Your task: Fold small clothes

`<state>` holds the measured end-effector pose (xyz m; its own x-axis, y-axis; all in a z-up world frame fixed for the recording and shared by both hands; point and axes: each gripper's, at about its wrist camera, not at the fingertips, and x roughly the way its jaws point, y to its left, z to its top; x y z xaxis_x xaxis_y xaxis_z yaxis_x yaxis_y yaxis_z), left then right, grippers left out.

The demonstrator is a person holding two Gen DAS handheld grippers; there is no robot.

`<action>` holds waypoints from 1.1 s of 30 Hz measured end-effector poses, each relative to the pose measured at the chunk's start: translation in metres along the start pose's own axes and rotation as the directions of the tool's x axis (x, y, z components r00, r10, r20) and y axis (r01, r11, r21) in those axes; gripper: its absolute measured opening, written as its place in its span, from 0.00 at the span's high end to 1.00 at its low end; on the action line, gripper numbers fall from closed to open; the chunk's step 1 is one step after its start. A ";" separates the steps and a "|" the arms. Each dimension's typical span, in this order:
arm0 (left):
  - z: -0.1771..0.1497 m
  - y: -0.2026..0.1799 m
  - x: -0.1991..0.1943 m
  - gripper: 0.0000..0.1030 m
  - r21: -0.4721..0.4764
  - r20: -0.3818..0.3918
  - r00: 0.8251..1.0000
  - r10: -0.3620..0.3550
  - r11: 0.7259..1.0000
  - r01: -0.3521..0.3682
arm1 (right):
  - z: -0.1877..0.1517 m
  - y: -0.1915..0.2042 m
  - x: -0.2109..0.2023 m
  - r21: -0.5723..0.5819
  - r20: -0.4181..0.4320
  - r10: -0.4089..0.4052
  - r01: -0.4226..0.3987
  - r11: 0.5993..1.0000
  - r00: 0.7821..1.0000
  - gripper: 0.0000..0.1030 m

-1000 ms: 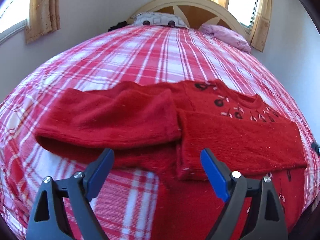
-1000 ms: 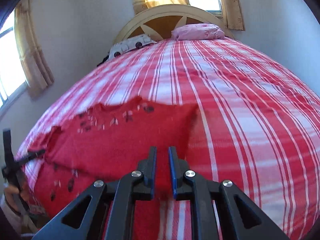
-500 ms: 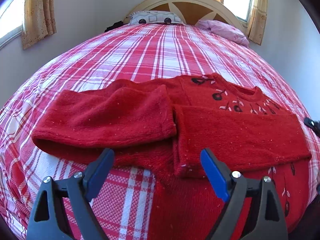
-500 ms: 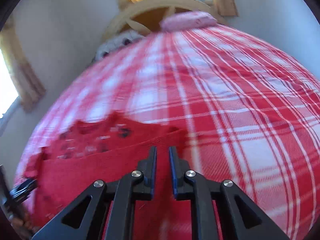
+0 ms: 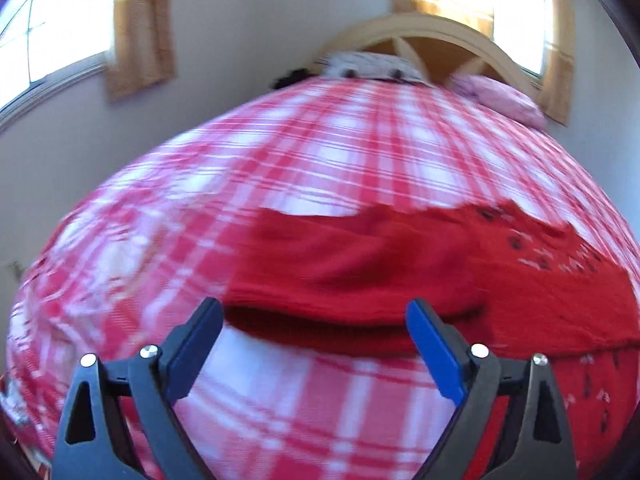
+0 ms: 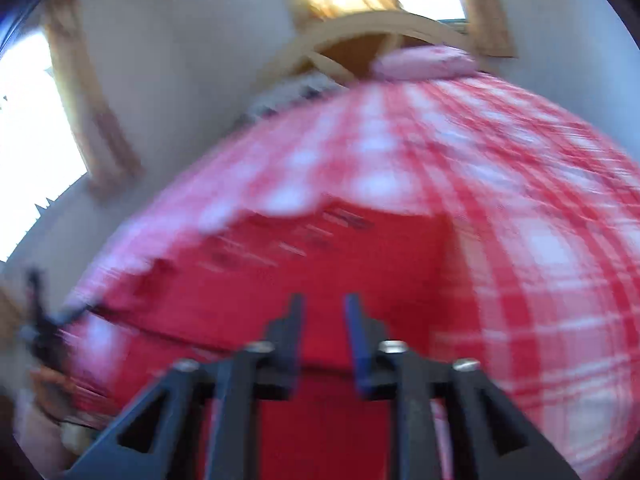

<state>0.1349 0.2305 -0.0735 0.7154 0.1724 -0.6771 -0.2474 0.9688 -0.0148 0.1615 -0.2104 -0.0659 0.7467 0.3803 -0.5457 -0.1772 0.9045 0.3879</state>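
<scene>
A red knitted sweater with small dark embroidered motifs [image 5: 400,272] lies on the bed's red-and-white plaid cover [image 5: 320,160], its sleeves folded across the body. In the left wrist view it spreads from centre out to 3 o'clock. The left claw [image 5: 314,316] stands wide open just short of the near sleeve fold, empty. In the blurred right wrist view the right claw [image 6: 322,316] is opening, nothing between its blue pads, with the sweater [image 6: 320,264] beyond the tips. A pink pillow [image 6: 424,62] rests against the arched wooden headboard [image 5: 432,36] at 12 o'clock.
</scene>
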 end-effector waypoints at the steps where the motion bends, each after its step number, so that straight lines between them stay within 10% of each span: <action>1: 0.000 0.012 0.000 0.07 -0.032 -0.002 1.000 0.010 0.999 -0.010 | 0.003 0.012 0.002 0.008 0.019 0.056 -0.056 0.998 0.998 0.28; 2: 0.000 0.019 0.001 0.07 -0.054 -0.005 1.000 0.010 0.998 -0.011 | 0.006 0.024 0.007 0.013 0.040 0.124 -0.125 0.992 0.991 0.13; 7: -0.004 0.041 0.005 0.07 -0.151 -0.023 0.999 -0.030 0.988 0.026 | 0.019 0.106 0.073 -0.019 -0.085 0.328 -0.331 0.943 0.941 0.13; 18: -0.010 0.062 0.006 0.07 -0.136 -0.015 1.000 -0.020 0.991 0.018 | 0.003 0.197 0.234 -0.025 -0.337 0.305 -0.332 0.943 0.891 0.26; 24: -0.013 0.080 0.015 0.07 -0.182 -0.027 0.999 -0.026 0.983 0.021 | -0.006 0.225 0.262 -0.126 -0.350 0.246 -0.306 0.944 0.904 0.31; 25: -0.013 0.082 0.016 0.07 -0.189 -0.031 0.999 -0.030 0.982 0.023 | -0.005 0.227 0.262 -0.130 -0.350 0.240 -0.301 0.945 0.905 0.36; 27: -0.014 0.085 0.018 0.07 -0.203 -0.038 0.999 -0.036 0.979 0.028 | -0.005 0.231 0.266 -0.160 -0.368 0.200 -0.273 0.948 0.908 0.87; 33: -0.013 0.084 0.011 0.07 -0.212 -0.022 0.999 -0.044 0.976 0.038 | 0.009 0.237 0.259 -0.158 -0.372 0.227 -0.302 0.940 0.900 0.91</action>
<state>0.1132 0.3115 -0.0916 0.7108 0.1259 -0.6920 -0.3532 0.9147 -0.1963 0.3187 0.1001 -0.1083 0.3931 0.6190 -0.6799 -0.4934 0.7660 0.4121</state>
